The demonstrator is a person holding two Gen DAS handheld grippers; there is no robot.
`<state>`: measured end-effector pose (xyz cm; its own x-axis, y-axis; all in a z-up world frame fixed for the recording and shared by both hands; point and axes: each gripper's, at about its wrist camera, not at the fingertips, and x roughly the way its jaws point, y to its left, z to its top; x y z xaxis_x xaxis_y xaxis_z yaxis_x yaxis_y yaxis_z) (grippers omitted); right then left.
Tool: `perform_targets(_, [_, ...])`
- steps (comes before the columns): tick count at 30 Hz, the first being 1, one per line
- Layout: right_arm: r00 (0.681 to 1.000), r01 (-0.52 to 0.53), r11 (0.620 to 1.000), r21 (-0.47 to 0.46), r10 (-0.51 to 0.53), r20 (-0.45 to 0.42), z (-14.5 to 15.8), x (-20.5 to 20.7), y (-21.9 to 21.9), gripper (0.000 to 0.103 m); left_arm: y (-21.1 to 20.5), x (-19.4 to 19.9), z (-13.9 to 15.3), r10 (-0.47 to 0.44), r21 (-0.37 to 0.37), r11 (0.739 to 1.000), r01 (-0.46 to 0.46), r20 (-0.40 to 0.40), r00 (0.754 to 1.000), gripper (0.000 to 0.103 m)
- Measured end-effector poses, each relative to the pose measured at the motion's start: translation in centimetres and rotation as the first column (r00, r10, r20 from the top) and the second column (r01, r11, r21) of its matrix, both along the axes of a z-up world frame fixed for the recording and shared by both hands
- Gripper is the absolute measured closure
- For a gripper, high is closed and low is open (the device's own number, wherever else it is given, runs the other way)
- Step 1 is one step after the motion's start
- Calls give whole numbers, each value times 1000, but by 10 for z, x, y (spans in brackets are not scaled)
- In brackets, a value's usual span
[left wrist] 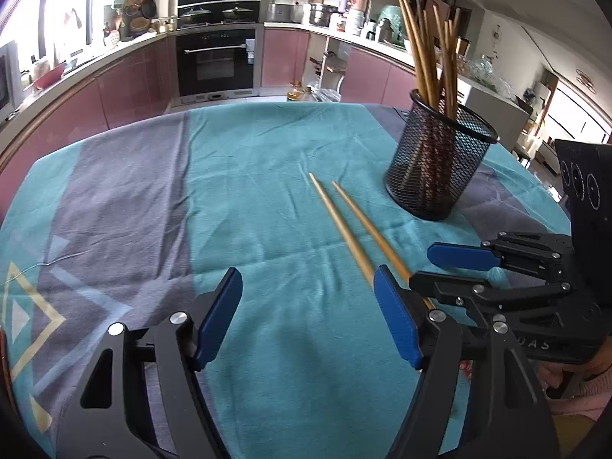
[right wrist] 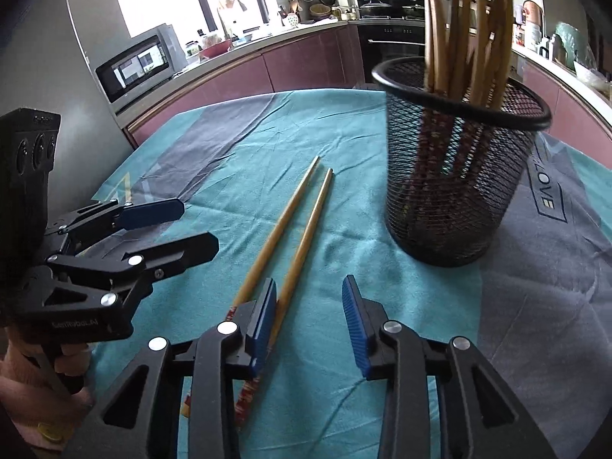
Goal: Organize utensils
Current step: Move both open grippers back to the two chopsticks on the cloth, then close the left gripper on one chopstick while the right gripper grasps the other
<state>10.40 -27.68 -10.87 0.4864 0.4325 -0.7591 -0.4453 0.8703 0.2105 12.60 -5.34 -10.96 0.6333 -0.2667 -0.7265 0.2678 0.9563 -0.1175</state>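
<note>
Two wooden chopsticks (left wrist: 352,225) lie side by side on the teal tablecloth (left wrist: 267,176), tips pointing away; they also show in the right wrist view (right wrist: 298,225). A black mesh holder (left wrist: 440,160) with several chopsticks stands upright to their right, also in the right wrist view (right wrist: 455,176). My left gripper (left wrist: 308,313) is open and empty, just left of the chopsticks' near ends. My right gripper (right wrist: 310,317) is open and empty, its left finger (right wrist: 264,325) over the chopsticks' patterned ends. Each gripper shows in the other's view, the right gripper (left wrist: 455,267) and the left gripper (right wrist: 176,225).
The table sits in a kitchen with pink cabinets (left wrist: 126,88), an oven (left wrist: 216,61) and a microwave (right wrist: 134,65) behind it. The cloth has grey stripes (left wrist: 122,199) to the left and a grey patch (right wrist: 554,267) right of the holder.
</note>
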Motion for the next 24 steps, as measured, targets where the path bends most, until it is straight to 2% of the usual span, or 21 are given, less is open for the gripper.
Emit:
perform_targets(9, [1000, 6, 1000, 9, -6, -9, 0, 4, -11, 72, -27, 13, -11, -56, 10, 998, 57, -57, 997, 49])
perform_targets(12, [1000, 5, 1000, 5, -5, -7, 0, 6, -12, 72, -36, 17, -15, -67, 23, 997, 69, -78, 995, 59])
perform_targets(14, [1000, 2, 1000, 1, -2, -6, 0, 7, -10, 72, -39, 17, -16, -65, 41, 997, 68, -72, 995, 61])
perform_targets(16, [1000, -1, 1000, -11, 1, -2, 0, 9, -8, 73, -41, 18, -17, -62, 34, 997, 65, -77, 995, 70])
perform_targets(19, [1000, -4, 1000, -26, 5, 4, -2, 12, 0, 74, -38, 17, -17, -57, 24, 998, 60, -80, 995, 80])
perform_targets(24, [1000, -9, 999, -54, 10, 17, -3, 19, 9, 80, -36, 18, -18, -48, 21, 999, 50, -87, 995, 80])
